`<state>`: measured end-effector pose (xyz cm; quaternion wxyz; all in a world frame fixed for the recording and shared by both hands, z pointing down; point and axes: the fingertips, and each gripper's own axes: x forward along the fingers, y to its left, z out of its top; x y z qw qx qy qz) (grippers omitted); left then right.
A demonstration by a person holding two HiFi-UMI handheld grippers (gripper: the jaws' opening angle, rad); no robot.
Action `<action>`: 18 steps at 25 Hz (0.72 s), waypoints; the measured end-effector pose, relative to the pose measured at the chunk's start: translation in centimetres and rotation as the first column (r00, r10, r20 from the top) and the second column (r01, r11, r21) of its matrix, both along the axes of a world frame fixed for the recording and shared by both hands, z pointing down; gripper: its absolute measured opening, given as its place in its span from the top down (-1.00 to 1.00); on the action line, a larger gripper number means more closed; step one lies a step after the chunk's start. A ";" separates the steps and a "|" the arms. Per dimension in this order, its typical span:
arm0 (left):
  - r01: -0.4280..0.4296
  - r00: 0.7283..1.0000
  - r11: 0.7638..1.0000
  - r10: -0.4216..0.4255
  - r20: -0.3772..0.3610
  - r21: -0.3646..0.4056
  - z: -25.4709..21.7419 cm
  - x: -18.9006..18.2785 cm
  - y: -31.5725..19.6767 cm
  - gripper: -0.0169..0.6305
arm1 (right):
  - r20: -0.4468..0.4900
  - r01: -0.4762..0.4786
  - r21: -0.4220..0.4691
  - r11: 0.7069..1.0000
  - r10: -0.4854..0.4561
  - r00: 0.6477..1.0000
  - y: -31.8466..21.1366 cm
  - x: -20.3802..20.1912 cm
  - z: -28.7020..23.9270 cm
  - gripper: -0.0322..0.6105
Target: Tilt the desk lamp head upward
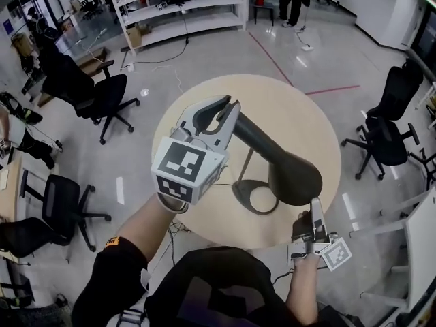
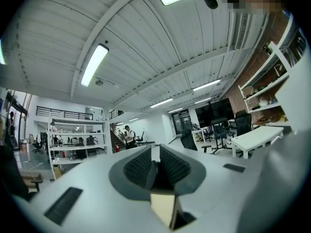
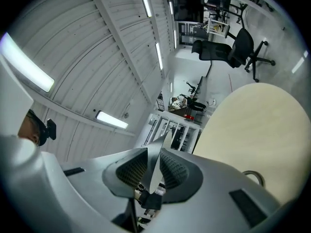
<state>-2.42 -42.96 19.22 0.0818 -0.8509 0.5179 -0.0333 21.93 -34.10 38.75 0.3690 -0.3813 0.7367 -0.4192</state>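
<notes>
Closest under the camera, found the left gripper (image 1: 231, 104) held high, marker cube (image 1: 185, 169) turned upward, black sleeve (image 1: 116, 271) behind it. Read its jaws in the left gripper view as pressed together with nothing between them, aimed up at ceiling lights. Saw its tip overlapping the thin end of the desk lamp (image 1: 269, 154) in the head view; could not tell whether touching. Found the lamp standing on the round pale wooden table (image 1: 300, 101), toward its near edge. Noted dark grey all over: an open loop-shaped base (image 1: 238, 193) lying flat, a thin stem (image 1: 245, 165) rising from it, and a long tapered head (image 1: 294, 177), slim at one end and swelling to a broad rounded bulb at the other. Traced the head's long axis slantwise across the table, slim end away and to the left, broad end near and to the right, reaching out past the base. Could not judge from overhead how steeply it tilted. Spotted the right gripper (image 1: 315, 210) low at the table's near edge, tip just beside the head's broad end, contact unclear. Read its jaws in the right gripper view as closed together, empty, pointed upward past the tabletop. Noted black office chairs (image 1: 109, 101) on the grey floor (image 1: 136, 155) around the table.
</notes>
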 end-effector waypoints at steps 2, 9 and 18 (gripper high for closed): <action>-0.005 1.000 1.000 0.005 -0.015 -0.014 0.1 -0.6 0.1 0.67 | -0.021 -0.009 0.035 0.999 0.009 1.000 0.4 0.5 -1.6 0.64; -0.019 0.995 0.995 0.009 -0.103 -0.093 1.3 -2.5 -0.6 0.69 | -0.174 -0.032 0.148 0.989 0.057 0.983 1.4 2.8 -9.5 0.64; -0.065 0.978 0.979 0.024 -0.206 -0.194 6.1 -4.1 -1.8 0.76 | -0.406 0.054 0.314 0.948 0.082 0.910 -0.4 0.2 -18.7 0.64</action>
